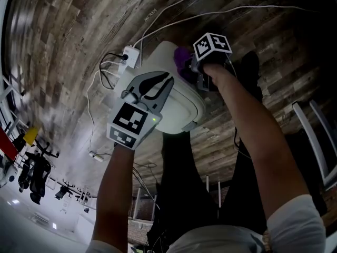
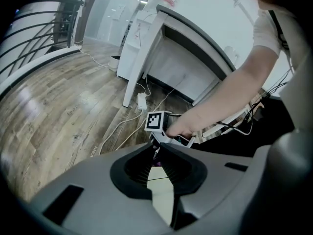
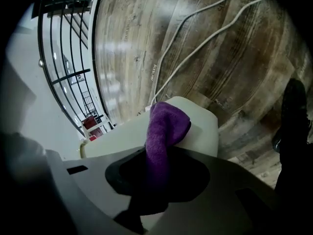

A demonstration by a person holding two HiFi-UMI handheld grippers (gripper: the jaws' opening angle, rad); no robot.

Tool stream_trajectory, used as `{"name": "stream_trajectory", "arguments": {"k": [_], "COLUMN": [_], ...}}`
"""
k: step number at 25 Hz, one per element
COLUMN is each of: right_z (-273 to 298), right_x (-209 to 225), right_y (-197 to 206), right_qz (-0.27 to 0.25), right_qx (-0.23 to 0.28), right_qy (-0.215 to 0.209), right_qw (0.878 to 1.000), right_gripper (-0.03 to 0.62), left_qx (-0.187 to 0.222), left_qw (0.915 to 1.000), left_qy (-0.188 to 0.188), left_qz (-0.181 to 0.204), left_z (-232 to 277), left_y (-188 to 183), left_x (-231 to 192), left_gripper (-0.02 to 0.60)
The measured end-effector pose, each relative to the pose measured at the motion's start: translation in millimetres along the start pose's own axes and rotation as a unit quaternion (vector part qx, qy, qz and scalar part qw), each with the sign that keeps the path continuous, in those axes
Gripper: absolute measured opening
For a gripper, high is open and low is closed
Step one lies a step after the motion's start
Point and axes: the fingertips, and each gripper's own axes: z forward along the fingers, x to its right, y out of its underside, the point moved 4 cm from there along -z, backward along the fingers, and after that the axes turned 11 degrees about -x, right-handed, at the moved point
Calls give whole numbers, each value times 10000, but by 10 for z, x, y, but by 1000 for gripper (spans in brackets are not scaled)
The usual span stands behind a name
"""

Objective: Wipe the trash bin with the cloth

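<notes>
Two claws are working over the white trash bin (image 1: 174,109), which is standing on the wooden floor (image 1: 68,25) right below me. My right gripper (image 1: 192,70) is clenching the purple cloth (image 1: 183,62), its jaws pinched on the fabric, and the free end is bunching on the far right corner of the bin's lid. My left gripper (image 1: 164,82) is hanging over the near left part of the lid with its jaws closed together and nothing between them. Whether it is actually pressing down, I cannot tell.

I am judging the wipe to be under way at that far corner, with most of the lid not yet covered. Several things are threatening it. The cloth is sitting in a narrow pinch, so dragging it hard across the plastic could be pulling it out of the jaws. The bin is looking light, and a sideways stroke could be sliding or tipping it if my left claw is not bracing it. White cables (image 1: 189,17) and a power strip (image 1: 130,56) are lying just beside the bin's far side, so a long stroke past the edge could be snagging them.
</notes>
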Motion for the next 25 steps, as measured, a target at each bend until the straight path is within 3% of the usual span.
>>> {"name": "stream_trajectory", "arguments": {"k": [8, 15, 20, 22, 25], "right_z": [-24, -71, -68, -67, -106], "right_x": [324, 621, 934, 1053, 1197], "right_y": [251, 491, 771, 885, 981], "right_qz": [345, 473, 360, -9, -690], "right_qx": [234, 293, 16, -316, -791], "right_qy": [-356, -251, 251, 703, 1446], "right_qw": [9985, 9981, 9990, 9970, 9839], "right_gripper": [104, 106, 106, 106, 105], "left_qx": [-212, -293, -318, -325, -328], "left_qw": [9994, 9988, 9986, 9986, 9987], "left_qy": [111, 156, 176, 171, 139], "left_qz": [249, 347, 379, 380, 362], "left_z": [206, 282, 294, 291, 263], "left_y": [-93, -128, -140, -144, -131], "left_x": [250, 425, 519, 541, 545], "left_gripper": [32, 31, 31, 31, 31]}}
